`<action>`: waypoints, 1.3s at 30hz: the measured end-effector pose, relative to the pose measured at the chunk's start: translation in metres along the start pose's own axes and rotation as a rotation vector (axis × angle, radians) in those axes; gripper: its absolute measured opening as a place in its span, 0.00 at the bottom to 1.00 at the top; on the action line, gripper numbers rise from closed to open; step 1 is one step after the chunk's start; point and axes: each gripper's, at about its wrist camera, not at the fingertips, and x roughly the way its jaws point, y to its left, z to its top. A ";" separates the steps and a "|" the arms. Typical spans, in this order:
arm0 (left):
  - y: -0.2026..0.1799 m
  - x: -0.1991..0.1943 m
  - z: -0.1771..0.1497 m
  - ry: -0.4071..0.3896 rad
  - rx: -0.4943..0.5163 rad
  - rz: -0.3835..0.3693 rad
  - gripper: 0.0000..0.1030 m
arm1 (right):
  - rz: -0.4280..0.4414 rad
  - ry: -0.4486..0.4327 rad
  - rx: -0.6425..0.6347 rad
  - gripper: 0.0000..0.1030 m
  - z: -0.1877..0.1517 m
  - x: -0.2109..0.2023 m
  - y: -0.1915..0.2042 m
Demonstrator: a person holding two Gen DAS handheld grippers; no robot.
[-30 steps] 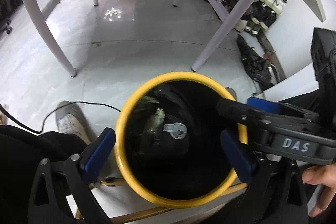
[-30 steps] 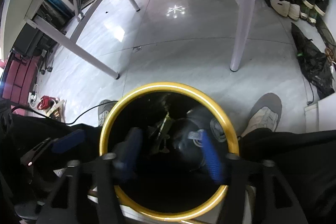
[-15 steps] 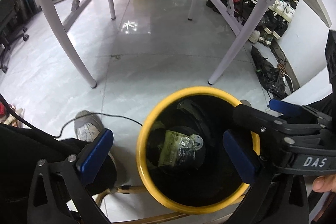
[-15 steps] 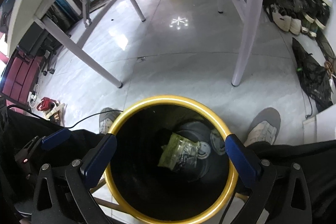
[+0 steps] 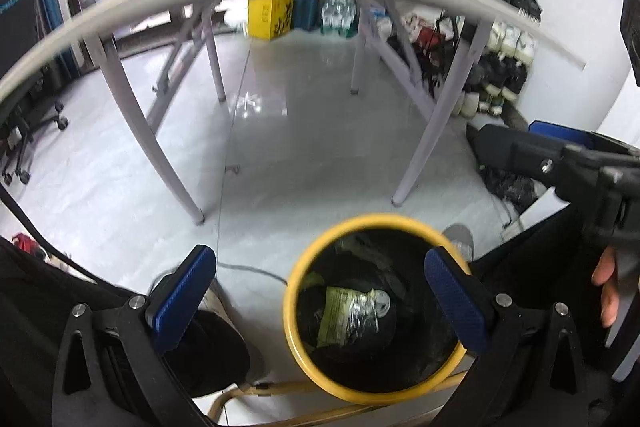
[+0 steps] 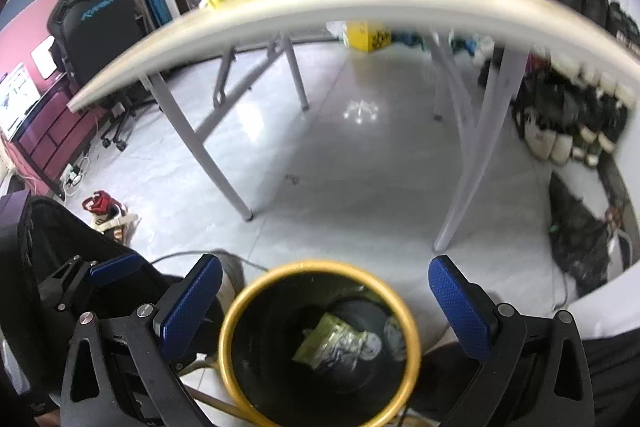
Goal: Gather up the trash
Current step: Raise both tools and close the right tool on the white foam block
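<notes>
- Hidden or unclear: the bottom of the yellow-rimmed bin (image 5: 289, 311) is dark, and only a green-and-silver wrapper (image 5: 347, 313) lying flat inside it is readable; a pale round piece beside the wrapper cannot be identified. The things on top of the table (image 6: 280, 15) are blurred by motion, and the shoes along the far wall are smeared. Both views cut off the claw bodies at the lower edge.
- Left claw (image 5: 320, 297): its blue pads stand wide apart and hold nothing; it looks obliquely down, with the bin sitting under its right pad and the floor (image 5: 304, 147) filling the view between the table legs.
- Right claw (image 6: 325, 301): equally wide open and empty, hanging above the bin, whose rim lies between its two pads. In the left view it enters from the right edge, with the fingers of the person's right hand (image 5: 606, 291) curled behind it.
- Trash location: the wrapper rests at the bottom of the bin, clear of both claws.
- Change from half a second ago: both cameras have tilted upward and drawn back, so the bin looks smaller and lower in each view, and the table edge now arcs across the top; the wrapper lies where it lay.
</notes>
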 end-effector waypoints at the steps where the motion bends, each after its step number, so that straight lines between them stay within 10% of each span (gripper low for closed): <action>1: 0.002 -0.006 0.006 -0.020 -0.001 -0.002 0.99 | -0.001 -0.019 -0.009 1.00 0.007 -0.007 0.001; 19: 0.065 -0.060 0.130 -0.268 -0.046 0.074 0.99 | 0.062 -0.290 -0.210 1.00 0.180 -0.087 0.044; 39: 0.106 -0.026 0.179 -0.210 -0.060 0.141 0.99 | -0.002 -0.099 -0.229 1.00 0.241 0.047 0.033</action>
